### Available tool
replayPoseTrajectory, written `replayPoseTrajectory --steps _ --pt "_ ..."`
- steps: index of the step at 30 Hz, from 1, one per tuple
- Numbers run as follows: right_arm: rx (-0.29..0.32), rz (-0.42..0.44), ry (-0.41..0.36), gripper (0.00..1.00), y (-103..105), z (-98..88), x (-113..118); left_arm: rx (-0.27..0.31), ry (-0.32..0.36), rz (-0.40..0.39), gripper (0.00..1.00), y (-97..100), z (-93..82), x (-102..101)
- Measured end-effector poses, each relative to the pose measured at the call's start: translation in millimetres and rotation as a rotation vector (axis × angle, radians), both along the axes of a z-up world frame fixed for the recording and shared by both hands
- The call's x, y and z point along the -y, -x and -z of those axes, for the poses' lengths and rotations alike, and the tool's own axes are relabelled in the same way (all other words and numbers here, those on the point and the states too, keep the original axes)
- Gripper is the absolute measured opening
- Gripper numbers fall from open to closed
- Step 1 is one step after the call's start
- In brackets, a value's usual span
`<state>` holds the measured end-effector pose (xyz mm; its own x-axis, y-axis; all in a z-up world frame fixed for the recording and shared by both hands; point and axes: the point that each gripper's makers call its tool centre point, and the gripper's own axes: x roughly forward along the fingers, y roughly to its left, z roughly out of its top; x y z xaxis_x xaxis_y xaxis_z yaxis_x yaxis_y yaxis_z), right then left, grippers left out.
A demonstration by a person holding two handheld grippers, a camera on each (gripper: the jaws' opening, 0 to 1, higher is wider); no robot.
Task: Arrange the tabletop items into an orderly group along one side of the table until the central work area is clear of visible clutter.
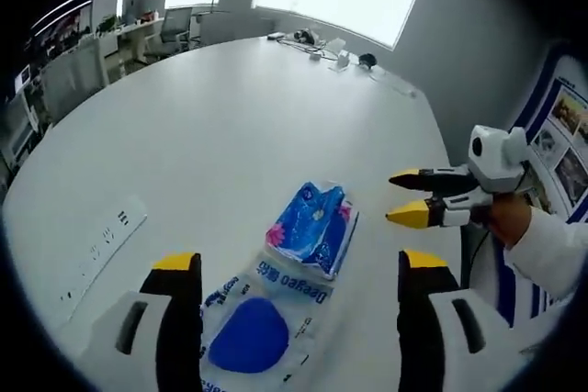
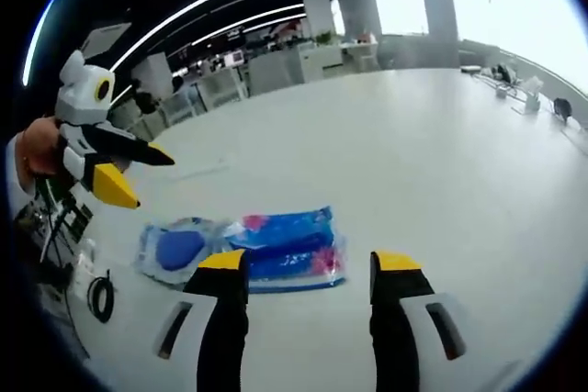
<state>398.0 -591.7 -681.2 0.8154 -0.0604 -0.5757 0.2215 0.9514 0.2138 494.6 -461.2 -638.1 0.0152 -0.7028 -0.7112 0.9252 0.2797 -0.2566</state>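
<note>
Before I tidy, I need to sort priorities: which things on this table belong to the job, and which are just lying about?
For the job:
blue tissue pack
clear bag with blue pad

Lying about:
cables and small devices at the far edge
power strip

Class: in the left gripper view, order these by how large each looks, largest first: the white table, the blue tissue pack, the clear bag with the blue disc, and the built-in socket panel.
1. White table.
2. and 3. Clear bag with the blue disc and blue tissue pack: these look alike, and the bag lies nearer the camera and partly between the jaws, so no ranking.
4. Socket panel, though its far position makes this less sure.
</note>
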Motion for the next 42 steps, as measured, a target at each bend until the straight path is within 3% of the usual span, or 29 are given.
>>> replayPoseTrajectory --steps 9,22,42 --pt "0.026 -0.017 0.01 0.53 0 -19.2 -18 0.011 0.033 -0.013 0.92 3.8 -17.7 -17" --pt "0.059 -0.066 0.029 0.57 -2 -46.7 -47 0.041 0.07 -0.049 0.94 11.6 -41.4 -58" --pt "0.081 -0.19 0.038 0.63 -11 -68.4 -127 0.054 0.087 -0.147 0.96 22.8 -56.5 -140"
